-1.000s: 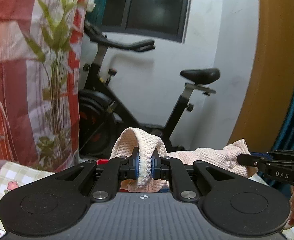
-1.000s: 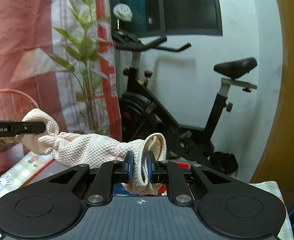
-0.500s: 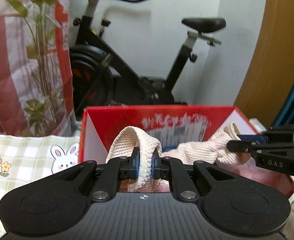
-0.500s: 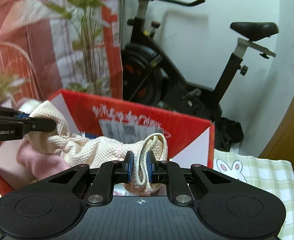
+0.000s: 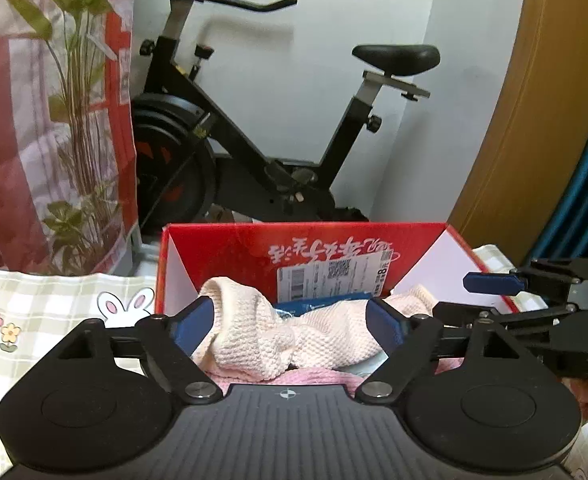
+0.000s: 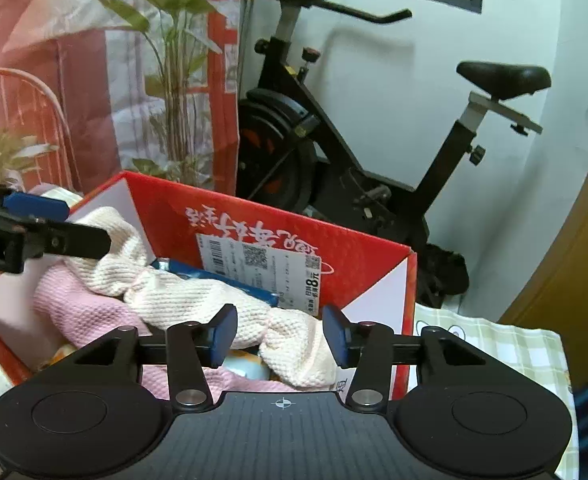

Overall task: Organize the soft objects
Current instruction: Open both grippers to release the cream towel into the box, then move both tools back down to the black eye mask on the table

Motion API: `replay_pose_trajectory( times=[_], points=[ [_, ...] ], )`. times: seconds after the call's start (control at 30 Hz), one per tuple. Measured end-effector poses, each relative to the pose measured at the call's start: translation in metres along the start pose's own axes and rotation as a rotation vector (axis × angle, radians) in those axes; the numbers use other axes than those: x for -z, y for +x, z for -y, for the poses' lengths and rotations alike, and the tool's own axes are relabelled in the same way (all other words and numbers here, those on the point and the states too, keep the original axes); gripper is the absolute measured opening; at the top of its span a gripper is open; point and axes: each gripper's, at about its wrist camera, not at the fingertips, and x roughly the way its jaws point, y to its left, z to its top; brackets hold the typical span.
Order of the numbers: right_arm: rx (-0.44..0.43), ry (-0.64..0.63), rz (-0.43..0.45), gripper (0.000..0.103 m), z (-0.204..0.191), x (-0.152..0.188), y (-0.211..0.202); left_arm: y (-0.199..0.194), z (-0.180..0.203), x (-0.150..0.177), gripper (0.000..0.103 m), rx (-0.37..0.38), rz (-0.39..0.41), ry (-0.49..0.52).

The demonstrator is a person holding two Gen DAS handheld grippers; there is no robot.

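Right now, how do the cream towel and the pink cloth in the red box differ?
The cream towel is off-white, twisted into a long rope across the red box; the pink cloth is pink and lies bunched. The cream towel lies on top, the pink cloth under it. The cream towel's ends sit between the opened jaws of the left gripper and right gripper, which have just opened; the pink cloth sits in neither. Both share a knobbly weave.

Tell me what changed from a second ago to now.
Both grippers came down over the red box and their jaws have just been opening: left gripper and right gripper released the cream towel, now lying in the box. The exercise bike stayed put.
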Motion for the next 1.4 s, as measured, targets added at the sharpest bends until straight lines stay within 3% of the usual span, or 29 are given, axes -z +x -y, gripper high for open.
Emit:
replay_pose_trajectory(
  times=[0.2, 0.3, 0.43, 0.53, 0.9, 1.4],
  points=[
    [-0.004, -0.002, 0.031, 0.054, -0.005, 0.004, -0.026, -0.028, 0.011, 0.004, 0.091, -0.048, 0.021, 0.032],
    [0.006, 0.033, 0.045, 0.067, -0.006, 0.007, -0.041, -0.042, 0.016, 0.008, 0.096, -0.067, 0.024, 0.033],
    [-0.002, 0.078, 0.063, 0.093, -0.007, 0.014, -0.061, -0.063, 0.02, 0.015, 0.1, -0.085, 0.041, 0.044],
    [-0.008, 0.103, 0.076, 0.102, -0.01, 0.02, -0.075, -0.078, 0.022, 0.022, 0.103, -0.077, 0.049, 0.036],
    [-0.022, 0.135, 0.089, 0.102, -0.03, 0.062, -0.108, -0.107, 0.024, 0.067, 0.103, -0.087, 0.009, 0.014],
    [-0.03, 0.166, 0.005, 0.099, -0.037, 0.123, -0.086, -0.081, 0.016, 0.111, 0.099, -0.072, -0.074, -0.042]
  ],
)
